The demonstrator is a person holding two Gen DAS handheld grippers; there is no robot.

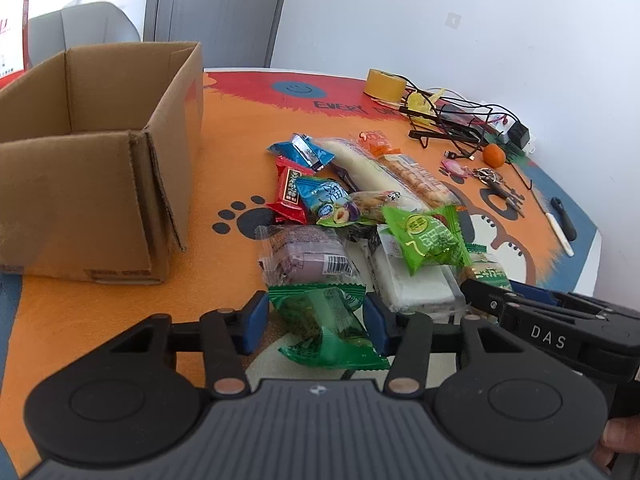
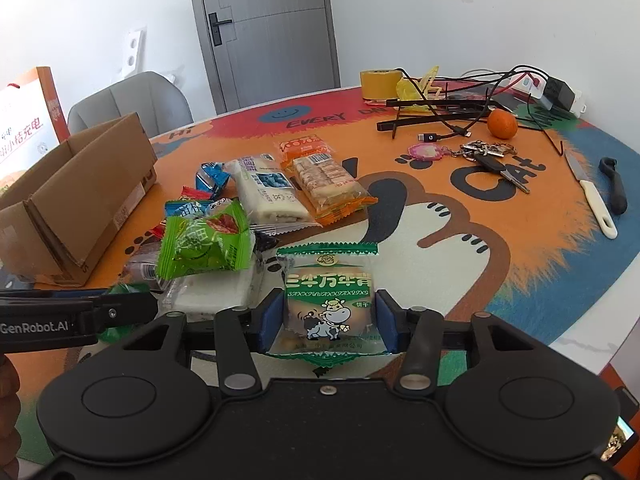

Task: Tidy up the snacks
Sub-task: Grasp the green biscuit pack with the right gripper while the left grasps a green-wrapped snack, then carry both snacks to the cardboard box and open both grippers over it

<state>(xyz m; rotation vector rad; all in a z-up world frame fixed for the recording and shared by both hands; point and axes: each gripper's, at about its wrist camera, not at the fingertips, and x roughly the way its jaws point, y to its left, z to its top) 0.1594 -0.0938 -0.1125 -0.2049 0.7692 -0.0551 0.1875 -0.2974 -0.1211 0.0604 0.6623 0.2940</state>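
A pile of wrapped snacks (image 1: 360, 208) lies on the orange cat-print table mat (image 1: 224, 168). An open cardboard box (image 1: 92, 152) stands to the left of the pile; it also shows in the right wrist view (image 2: 76, 200). My left gripper (image 1: 316, 320) has its jaws around a dark green snack packet (image 1: 328, 324), the right pad touching it and a small gap at the left pad. My right gripper (image 2: 330, 320) is shut on a green cow-print biscuit packet (image 2: 330, 300) at the pile's near right. The right gripper's arm shows in the left wrist view (image 1: 552, 320).
At the back right lie a yellow tape roll (image 2: 378, 82), tangled cables with a charger (image 2: 480, 96), an orange (image 2: 502, 124), keys (image 2: 480, 154), a white-handled knife (image 2: 592, 196) and a black tool (image 2: 614, 188). A grey chair (image 2: 132, 104) and a door (image 2: 268, 28) stand behind the table.
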